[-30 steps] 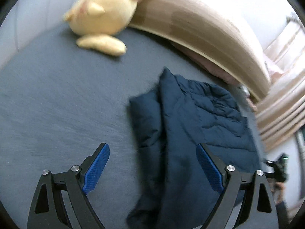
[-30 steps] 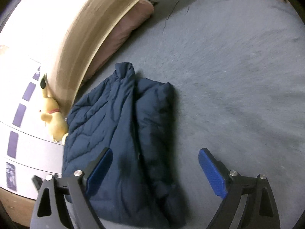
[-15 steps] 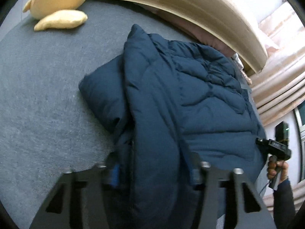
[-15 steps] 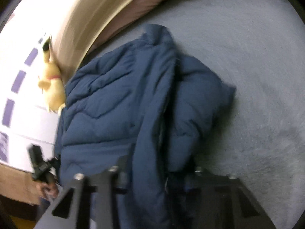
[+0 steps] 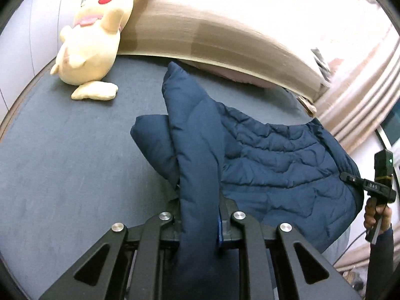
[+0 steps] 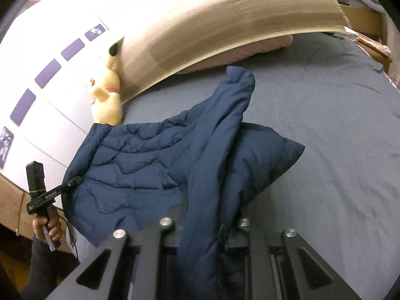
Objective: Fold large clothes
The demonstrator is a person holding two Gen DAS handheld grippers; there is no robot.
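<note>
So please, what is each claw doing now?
Left claw: just closed, gripping the navy puffer jacket.
Right claw: just closed, gripping the same jacket.

Home bedroom: grey-sheeted bed (image 5: 62, 175), wooden headboard (image 5: 200, 40), plush toy (image 5: 87, 42).

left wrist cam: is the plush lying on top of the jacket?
No. The plush lies on the bed against the headboard, apart from the jacket.

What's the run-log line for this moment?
phase: lift near edge | left gripper: jaws just closed on jacket | right gripper: jaws just closed on jacket | far part on bed | plush toy: untouched
</note>
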